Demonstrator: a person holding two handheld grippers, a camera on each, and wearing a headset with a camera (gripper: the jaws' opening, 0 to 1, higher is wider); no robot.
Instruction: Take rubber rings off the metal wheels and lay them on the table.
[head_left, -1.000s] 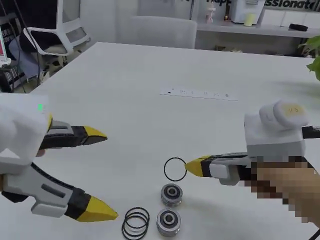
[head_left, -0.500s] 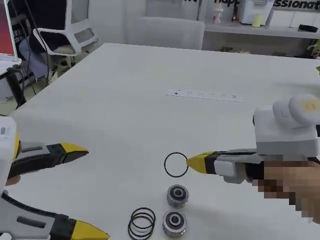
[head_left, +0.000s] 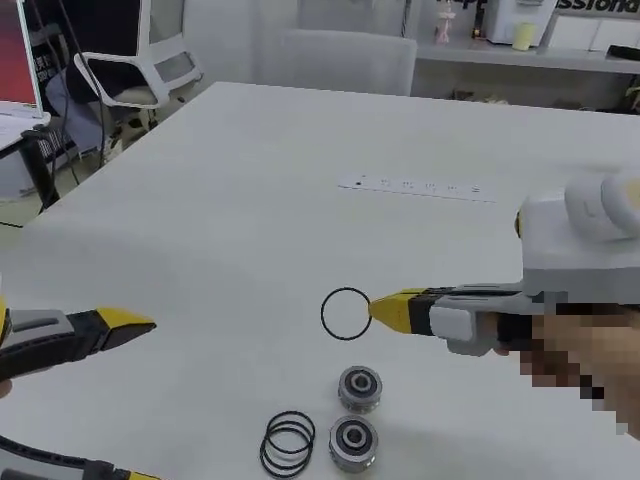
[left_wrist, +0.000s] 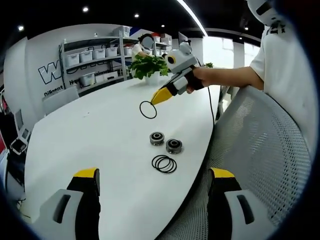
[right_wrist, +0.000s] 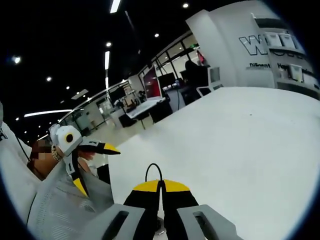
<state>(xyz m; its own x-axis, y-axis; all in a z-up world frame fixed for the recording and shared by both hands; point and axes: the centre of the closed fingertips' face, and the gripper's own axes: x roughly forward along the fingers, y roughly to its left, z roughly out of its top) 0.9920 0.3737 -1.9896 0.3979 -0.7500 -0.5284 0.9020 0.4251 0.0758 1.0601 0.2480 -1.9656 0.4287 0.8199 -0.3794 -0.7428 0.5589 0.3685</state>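
While its lower jaw is cut off at the head view's edge, the left hand-held gripper (left_wrist: 154, 175) gapes wide, empty. The right hand-held gripper (head_left: 373, 312) is closed, pinching a rubber ring (head_left: 346, 313); whether that ring touches the surface (head_left: 250, 200) is unclear. Loose rings (head_left: 288, 443) lie beside two metal wheels (head_left: 359, 387).

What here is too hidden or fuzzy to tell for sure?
- Head view: whether the metal wheels carry rubber rings; too small.
- Head view: how many rings lie in the pile; they overlap.
- Head view: lower jaw of the left gripper, cut off by the bottom edge.
- Right gripper view: most of the held ring, behind the shut jaws of the right gripper.
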